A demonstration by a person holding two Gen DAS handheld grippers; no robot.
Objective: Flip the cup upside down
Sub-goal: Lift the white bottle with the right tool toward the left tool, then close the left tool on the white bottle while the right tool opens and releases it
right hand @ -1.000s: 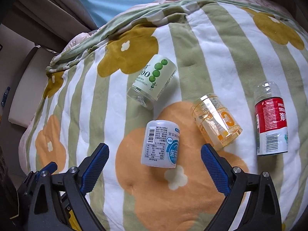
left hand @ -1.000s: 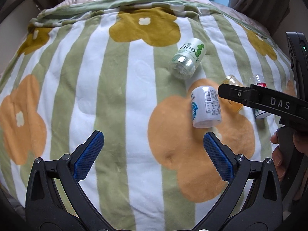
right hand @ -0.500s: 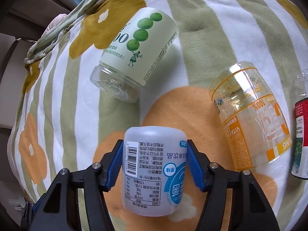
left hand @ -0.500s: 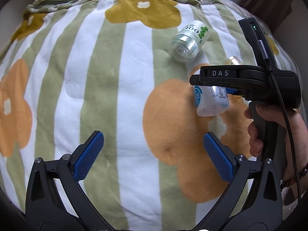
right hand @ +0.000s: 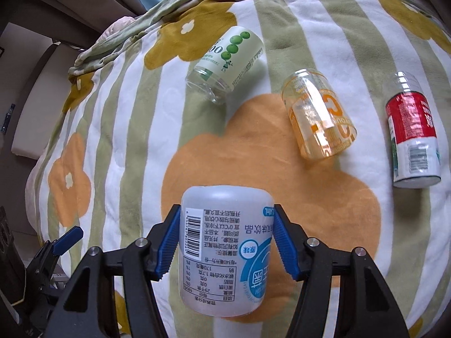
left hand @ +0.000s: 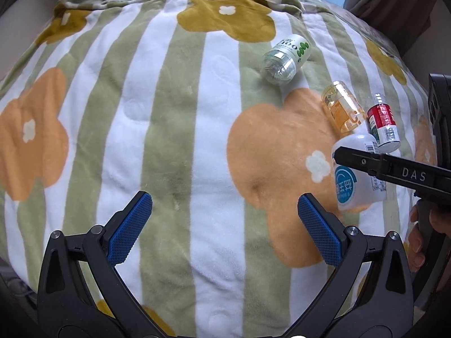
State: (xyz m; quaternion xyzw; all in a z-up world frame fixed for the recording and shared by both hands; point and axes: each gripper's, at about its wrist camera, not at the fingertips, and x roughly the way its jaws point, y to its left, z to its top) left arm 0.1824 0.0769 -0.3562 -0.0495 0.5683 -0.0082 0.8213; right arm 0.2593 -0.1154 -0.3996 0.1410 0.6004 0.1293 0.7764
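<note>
A frosted white cup with a blue label (right hand: 225, 250) is clamped between the blue pads of my right gripper (right hand: 225, 242) and held above the flowered blanket (right hand: 282, 186), its closed end pointing away from the camera. From the left wrist the same cup (left hand: 353, 174) shows at the right, partly behind the right gripper's black finger. My left gripper (left hand: 222, 225) is open over the blanket (left hand: 169, 129), nothing between its pads, with the cup off to its right.
Three other cups lie on their sides on the blanket: a green-dotted one (right hand: 228, 62), a clear orange one (right hand: 318, 118) and a red-and-white one (right hand: 411, 132). A hand (left hand: 422, 233) holds the right gripper's handle. Beige cushions border the blanket on the left.
My right gripper closed on the white cup and has lifted it off the blanket, drawing back toward the right. The left gripper has stayed open, its view shifting slightly.
</note>
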